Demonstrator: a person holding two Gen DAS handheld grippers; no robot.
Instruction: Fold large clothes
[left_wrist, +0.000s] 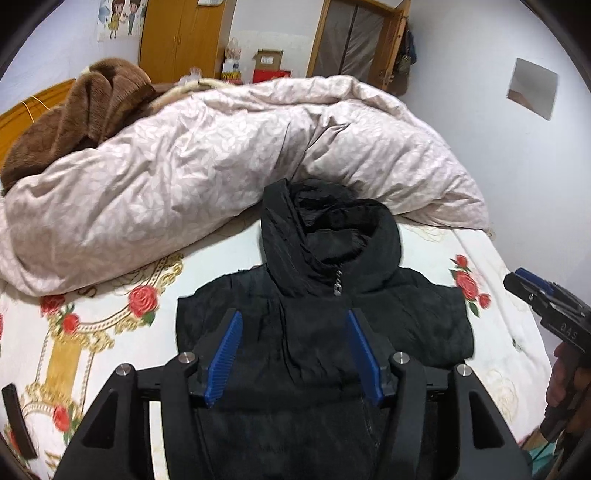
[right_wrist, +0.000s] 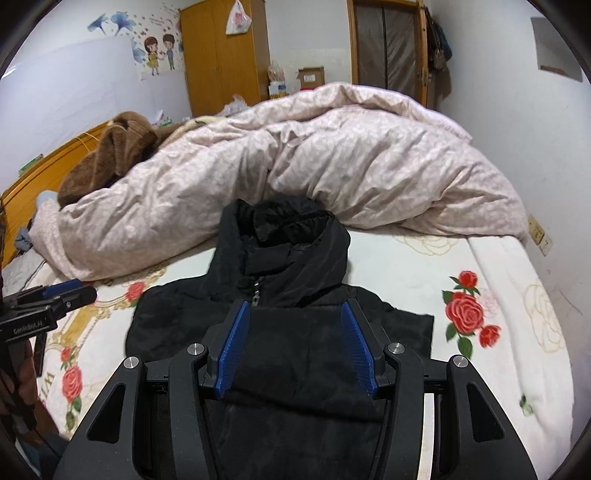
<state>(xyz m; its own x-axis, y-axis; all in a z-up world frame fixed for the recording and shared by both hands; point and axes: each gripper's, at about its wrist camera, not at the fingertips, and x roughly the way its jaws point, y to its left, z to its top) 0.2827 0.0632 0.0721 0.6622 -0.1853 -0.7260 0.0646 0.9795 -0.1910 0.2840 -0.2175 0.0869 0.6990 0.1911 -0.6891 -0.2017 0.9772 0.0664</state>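
Bed with rose-print sheet (right_wrist: 461, 310). Black hooded jacket (left_wrist: 317, 332) lies flat at near edge, sleeves folded in, hood pointing far. Pink quilt (left_wrist: 207, 162) bunched just beyond hood; brown blanket (left_wrist: 74, 122) far left. Left gripper (left_wrist: 295, 314) and right gripper (right_wrist: 295, 306) above jacket, jaws apart, nothing gripped.

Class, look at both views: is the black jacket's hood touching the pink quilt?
Touching. In the right wrist view the hood tip presses into the pink quilt fold with no sheet between.
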